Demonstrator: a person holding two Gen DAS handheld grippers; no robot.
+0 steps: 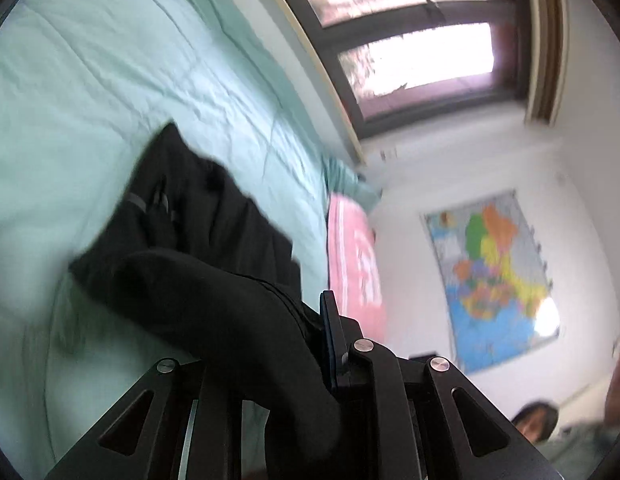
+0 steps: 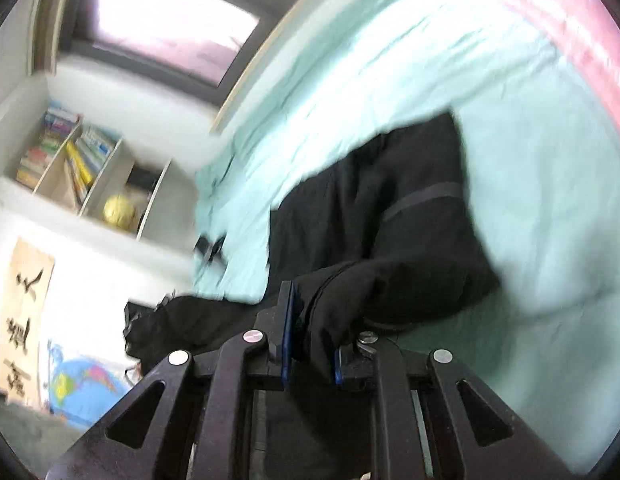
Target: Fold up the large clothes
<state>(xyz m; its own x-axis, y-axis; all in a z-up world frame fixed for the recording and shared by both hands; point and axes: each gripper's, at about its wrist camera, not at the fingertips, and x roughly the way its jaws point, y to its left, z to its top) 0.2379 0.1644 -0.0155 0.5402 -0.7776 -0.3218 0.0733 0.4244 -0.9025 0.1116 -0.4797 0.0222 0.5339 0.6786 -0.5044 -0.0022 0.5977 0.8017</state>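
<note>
A large black garment (image 1: 190, 216) with a grey reflective stripe lies across the mint-green bed sheet (image 1: 90, 80). My left gripper (image 1: 310, 344) is shut on a bunched part of it, and the cloth drapes over the left finger and hides it. In the right wrist view the black garment (image 2: 389, 216) stretches from the bed to my right gripper (image 2: 310, 344), which is shut on a fold of it between the blue pads (image 2: 288, 336). Both views are tilted and motion-blurred.
A pink blanket (image 1: 355, 256) lies on the bed near the wall. A window (image 1: 409, 40) is above the bed. A map poster (image 1: 497, 272) hangs on the wall; a person's head (image 1: 535, 424) shows below. A bookshelf (image 2: 78, 168) and a calligraphy scroll (image 2: 26, 320) stand at the left.
</note>
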